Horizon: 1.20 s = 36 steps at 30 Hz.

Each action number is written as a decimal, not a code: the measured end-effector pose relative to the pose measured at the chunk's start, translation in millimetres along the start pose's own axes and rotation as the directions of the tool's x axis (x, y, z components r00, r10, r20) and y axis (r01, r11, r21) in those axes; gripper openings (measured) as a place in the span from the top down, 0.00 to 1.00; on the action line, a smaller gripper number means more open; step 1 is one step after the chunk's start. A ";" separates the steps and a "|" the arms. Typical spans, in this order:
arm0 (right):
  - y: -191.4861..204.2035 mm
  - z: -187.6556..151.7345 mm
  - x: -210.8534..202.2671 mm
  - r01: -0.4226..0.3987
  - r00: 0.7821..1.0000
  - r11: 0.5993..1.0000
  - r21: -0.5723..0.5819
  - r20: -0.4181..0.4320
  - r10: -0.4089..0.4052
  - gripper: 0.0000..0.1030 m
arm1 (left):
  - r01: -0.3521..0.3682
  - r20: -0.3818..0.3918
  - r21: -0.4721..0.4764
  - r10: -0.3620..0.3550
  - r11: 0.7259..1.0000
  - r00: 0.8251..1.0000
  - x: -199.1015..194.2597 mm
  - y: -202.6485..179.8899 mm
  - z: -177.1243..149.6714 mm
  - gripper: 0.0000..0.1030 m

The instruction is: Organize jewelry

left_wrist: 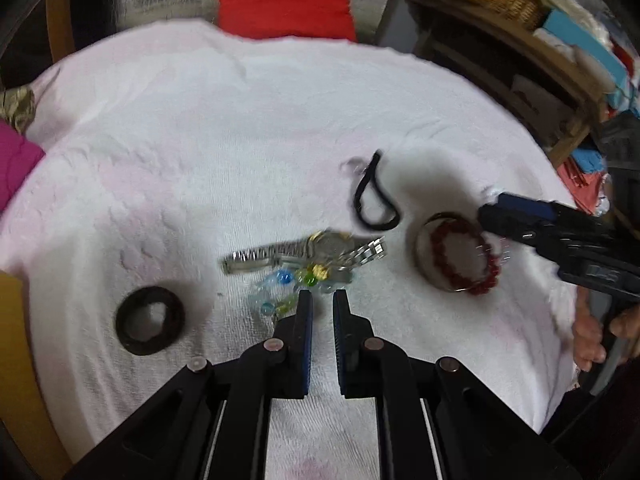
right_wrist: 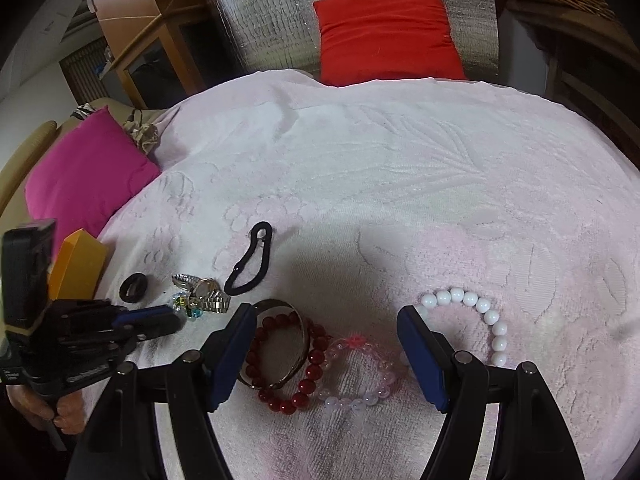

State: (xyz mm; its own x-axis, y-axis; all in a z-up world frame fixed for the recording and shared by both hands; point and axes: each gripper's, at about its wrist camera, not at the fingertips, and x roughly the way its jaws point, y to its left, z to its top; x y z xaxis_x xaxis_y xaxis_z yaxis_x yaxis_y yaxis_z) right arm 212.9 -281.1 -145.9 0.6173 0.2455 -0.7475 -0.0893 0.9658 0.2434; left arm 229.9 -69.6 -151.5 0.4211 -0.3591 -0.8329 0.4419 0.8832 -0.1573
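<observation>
Jewelry lies on a pale pink towel (right_wrist: pixel 400 168). My left gripper (left_wrist: pixel 322 294) is nearly closed, its tips just short of a coloured glass-bead bracelet (left_wrist: pixel 280 284) and a silver watch (left_wrist: pixel 304 252). My right gripper (right_wrist: pixel 326 316) is wide open over a pale pink bead bracelet (right_wrist: pixel 360 376). A red bead bracelet (right_wrist: pixel 296 364) and a metal bangle (right_wrist: pixel 280 344) lie by its left finger, a white bead bracelet (right_wrist: pixel 476 316) by its right. The red bracelet (left_wrist: pixel 464 256) also shows in the left wrist view, next to the right gripper (left_wrist: pixel 496 212).
A black hair tie (left_wrist: pixel 374 196) lies behind the watch and a dark scrunchie (left_wrist: pixel 150 320) to the left. A red cushion (right_wrist: pixel 384 32) sits at the far edge, a magenta cushion (right_wrist: pixel 84 176) and an orange box (right_wrist: pixel 78 264) at the left. Cluttered wooden shelves (left_wrist: pixel 540 40) stand right.
</observation>
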 end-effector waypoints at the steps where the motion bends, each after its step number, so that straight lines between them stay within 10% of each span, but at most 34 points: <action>1: -0.4 0.1 -0.6 0.000 1.000 1.000 0.001 0.001 0.000 0.27 | -0.004 0.027 0.011 0.003 1.000 1.000 -5.9 -2.1 1.0 0.91; 17: -25.3 1.3 -9.1 0.016 1.000 0.996 0.083 0.012 -0.017 0.27 | -0.020 -0.003 0.088 0.020 0.996 1.000 12.1 -11.3 0.6 0.90; 28: -27.3 1.2 -12.9 0.023 1.000 0.996 0.092 0.017 -0.025 0.27 | 0.177 -0.092 0.077 -0.170 0.981 0.981 1.9 -8.7 -11.3 0.90; 36: -26.9 1.6 -12.0 0.016 1.000 0.996 0.092 0.011 -0.017 0.27 | 0.062 0.007 0.025 -0.062 0.998 0.998 -21.7 9.5 -0.1 0.87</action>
State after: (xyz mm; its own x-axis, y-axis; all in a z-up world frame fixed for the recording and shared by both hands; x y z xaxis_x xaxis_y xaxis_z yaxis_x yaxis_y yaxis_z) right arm 209.1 -310.2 -142.5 0.6273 0.2277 -0.7447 -0.0068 0.9579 0.2871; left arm 224.9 -53.3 -135.1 0.3979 -0.4154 -0.8180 0.4868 0.8513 -0.1955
